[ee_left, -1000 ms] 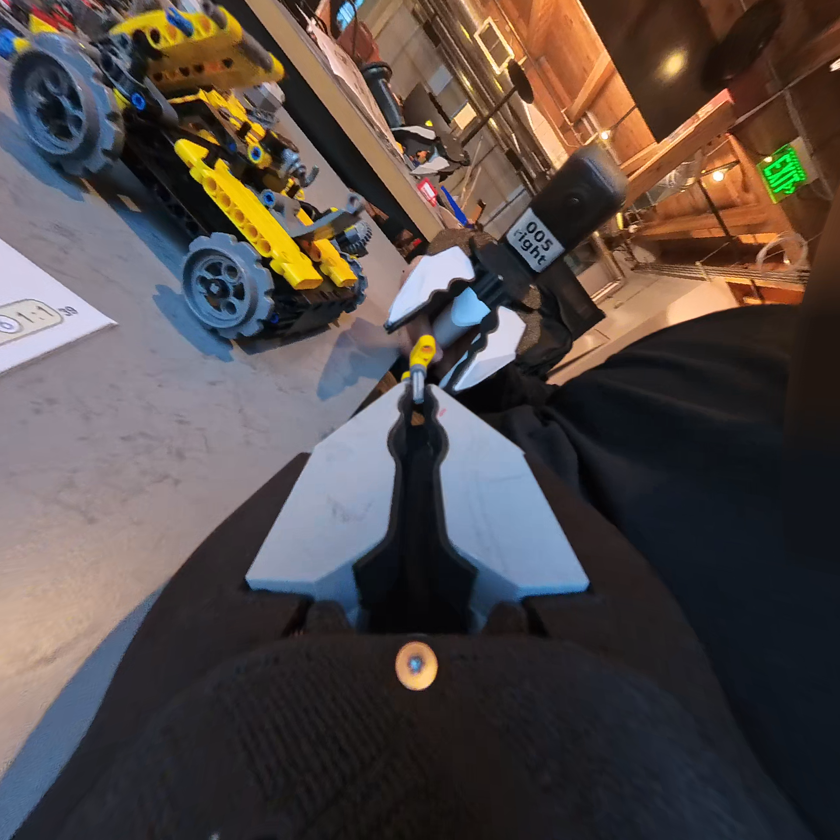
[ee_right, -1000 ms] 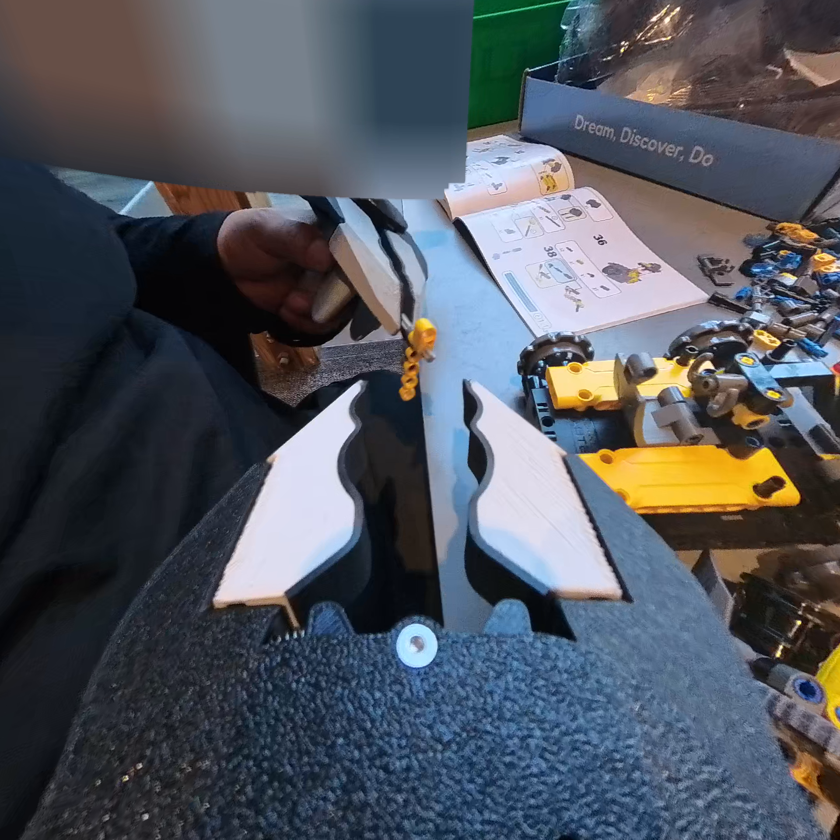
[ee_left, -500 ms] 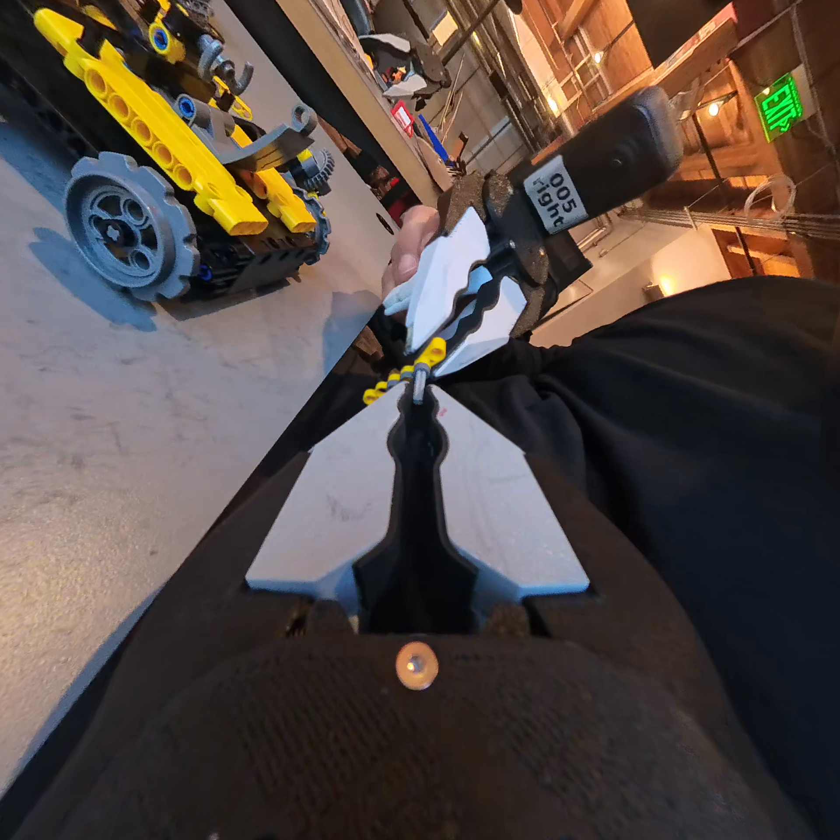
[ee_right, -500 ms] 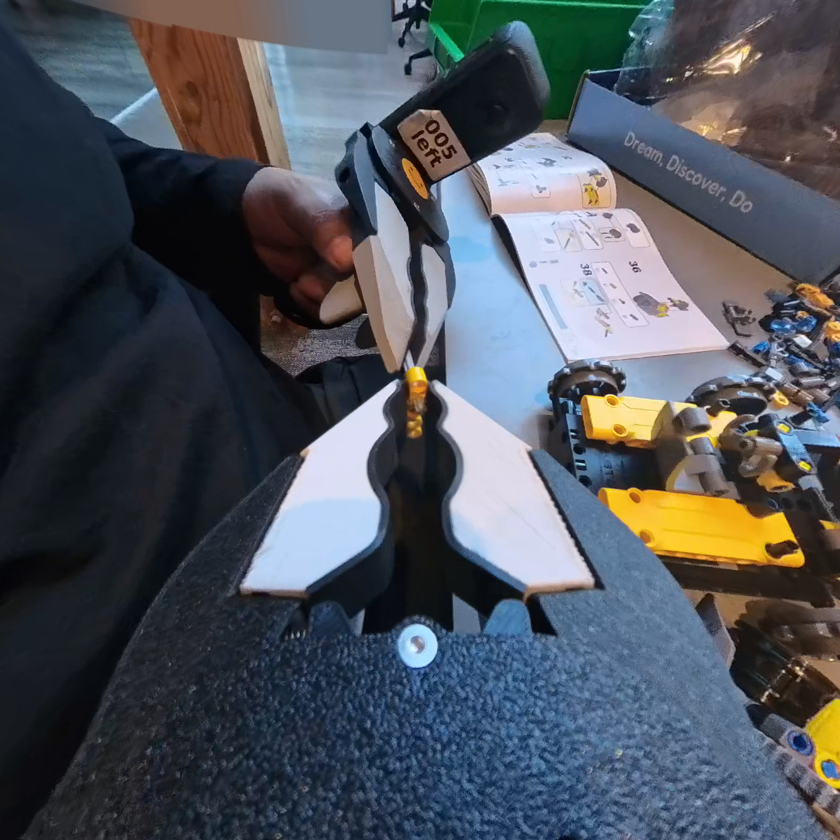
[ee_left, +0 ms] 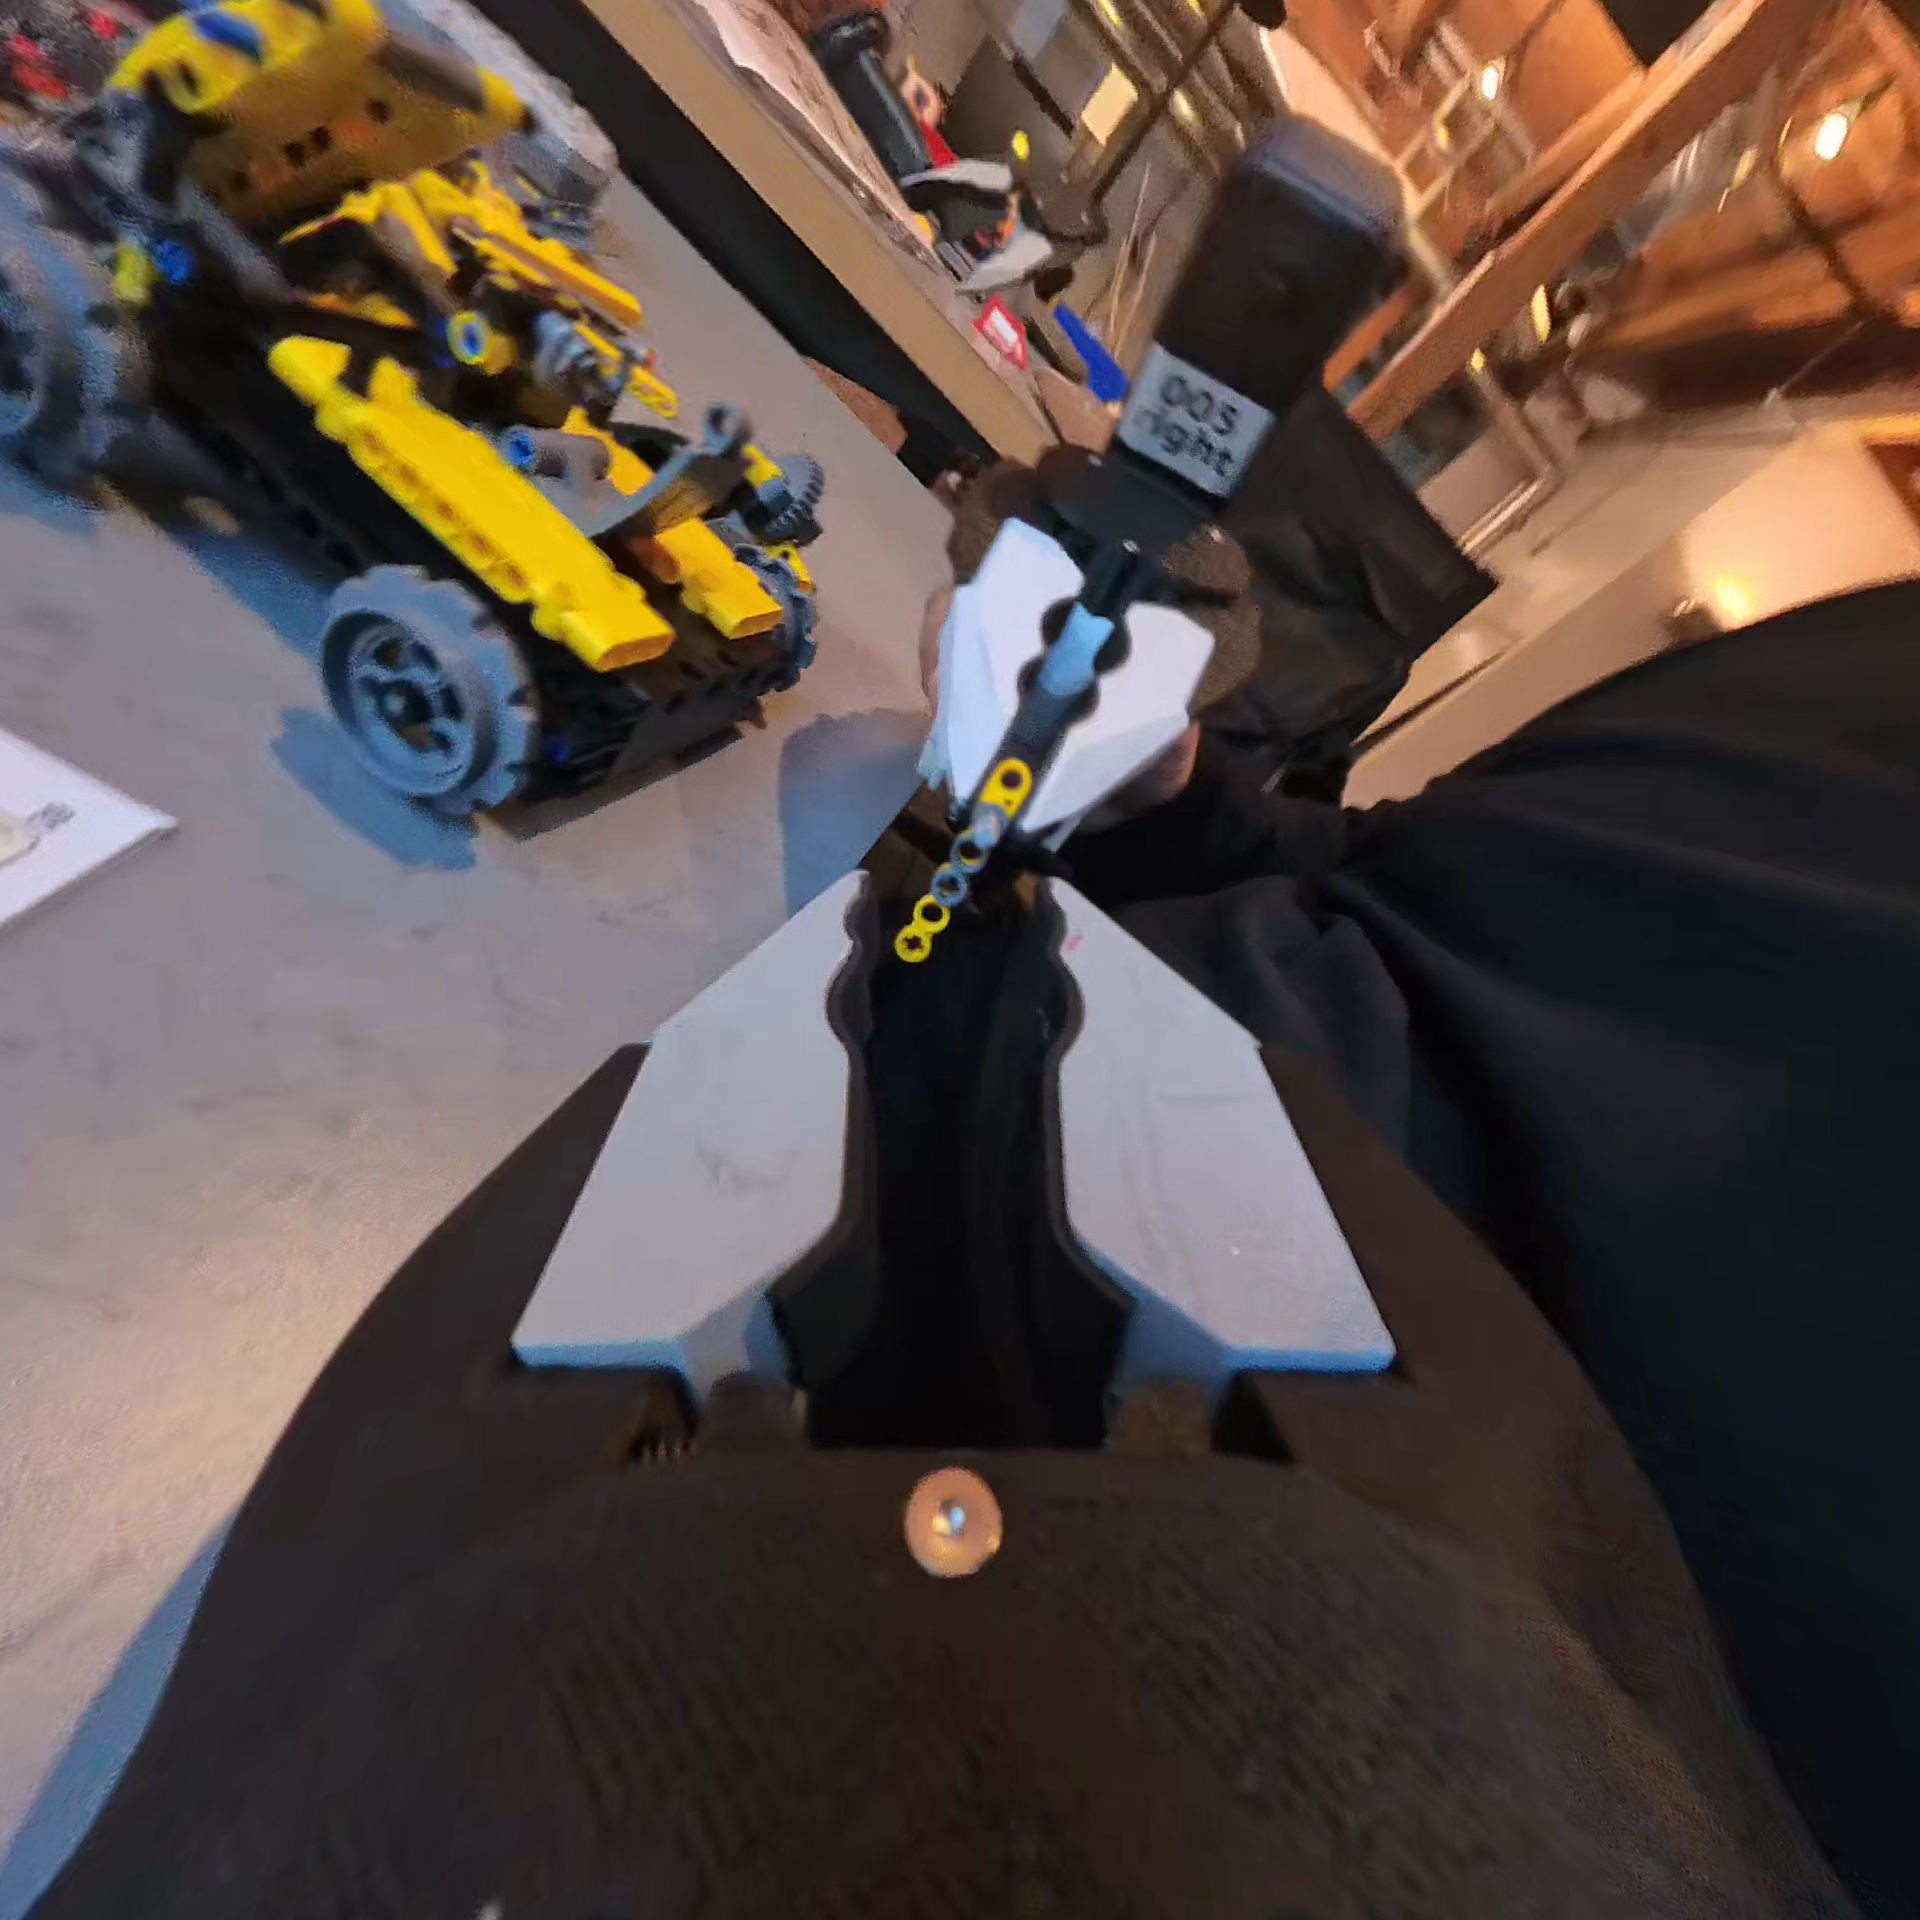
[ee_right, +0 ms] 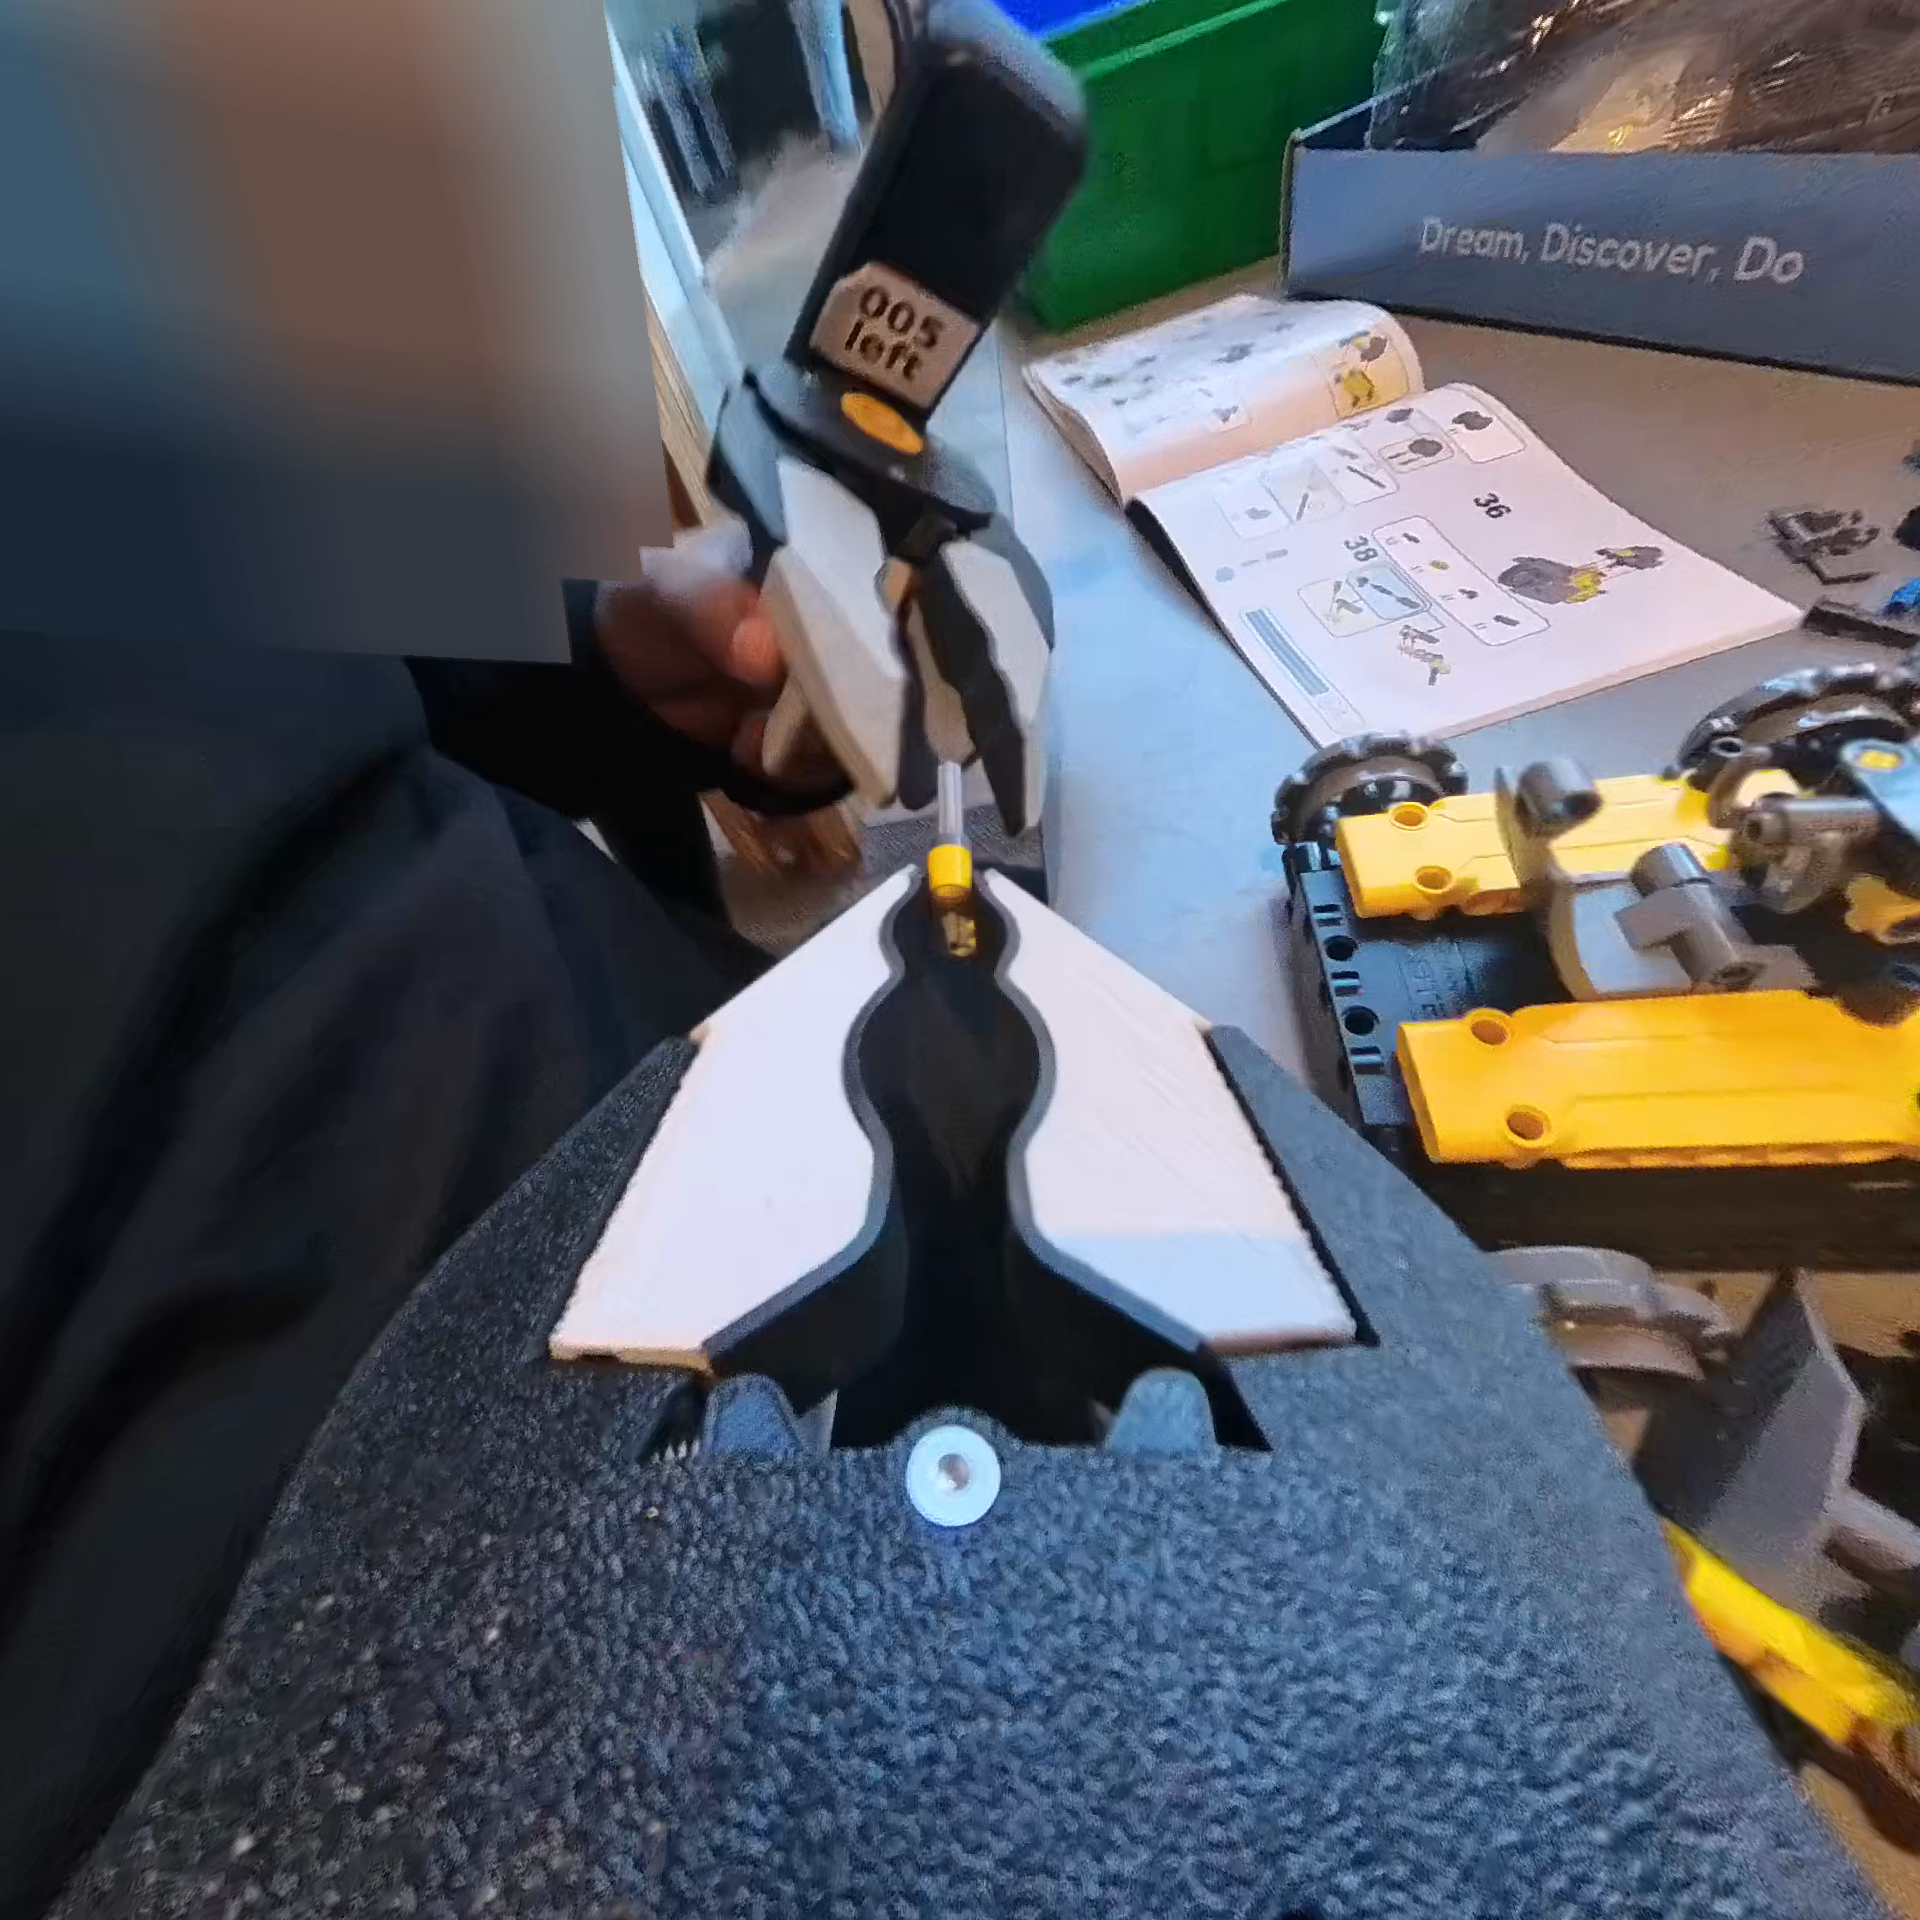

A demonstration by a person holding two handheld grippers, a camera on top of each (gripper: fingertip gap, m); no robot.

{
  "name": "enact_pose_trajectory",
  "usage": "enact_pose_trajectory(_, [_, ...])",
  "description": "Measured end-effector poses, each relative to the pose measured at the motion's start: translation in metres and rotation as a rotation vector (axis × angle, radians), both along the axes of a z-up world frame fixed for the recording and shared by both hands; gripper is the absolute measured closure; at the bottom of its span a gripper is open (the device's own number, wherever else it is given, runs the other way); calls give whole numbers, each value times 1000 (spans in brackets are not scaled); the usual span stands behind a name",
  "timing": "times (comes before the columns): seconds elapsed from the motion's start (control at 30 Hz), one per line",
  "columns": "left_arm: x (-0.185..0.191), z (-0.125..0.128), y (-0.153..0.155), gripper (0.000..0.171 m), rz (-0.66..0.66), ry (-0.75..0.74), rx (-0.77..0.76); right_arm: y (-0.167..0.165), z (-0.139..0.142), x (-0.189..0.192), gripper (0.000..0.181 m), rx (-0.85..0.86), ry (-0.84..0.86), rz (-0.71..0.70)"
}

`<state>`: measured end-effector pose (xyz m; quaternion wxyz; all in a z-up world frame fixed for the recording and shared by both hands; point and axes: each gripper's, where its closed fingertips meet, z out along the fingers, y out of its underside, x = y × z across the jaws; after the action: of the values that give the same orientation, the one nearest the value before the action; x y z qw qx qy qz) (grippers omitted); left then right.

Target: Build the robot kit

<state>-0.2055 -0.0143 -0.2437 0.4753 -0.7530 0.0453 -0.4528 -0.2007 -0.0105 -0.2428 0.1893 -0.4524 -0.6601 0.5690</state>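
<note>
Jaws of right gripper (ee_right: 951, 883) pinch yellow beam (ee_right: 951, 914).

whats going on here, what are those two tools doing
A person holds a tool in each hand, tip to tip, just off the edge of the table. The right tool is shut on a small yellow holed piece with a thin grey axle sticking out of it. The left tool is open around that axle's far end. A half-built yellow and black model vehicle and an open instruction booklet sit on the table.
</note>
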Motion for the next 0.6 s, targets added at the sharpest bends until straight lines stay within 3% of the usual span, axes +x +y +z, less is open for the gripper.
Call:
enact_pose_trajectory(0.13, [21, -1, -5, 132, -59, 151, 66, 0, 13, -2, 174, -225, 1, -15])
enact_pose_trajectory(0.33, [16, -4, -2, 165, 19, 355, 147, -11, 12, -3, 174, -386, -47, -26])
enact_pose_trajectory(0.4, [14, -5, -2, 165, 31, 388, 144, -11, 12, -4, 174, -408, -59, -40])
enact_pose_trajectory(0.5, [13, -9, -1, 166, 31, 359, 101, -10, 8, -4, 174, -399, -77, -61])
enact_pose_trajectory(0.57, [13, -7, -2, 166, 11, 240, 60, -8, 5, -3, 172, -331, -68, -74])
enact_pose_trajectory(0.6, [13, -3, -3, 166, -2, 149, 40, -5, 6, -2, 163, -281, -50, -79])
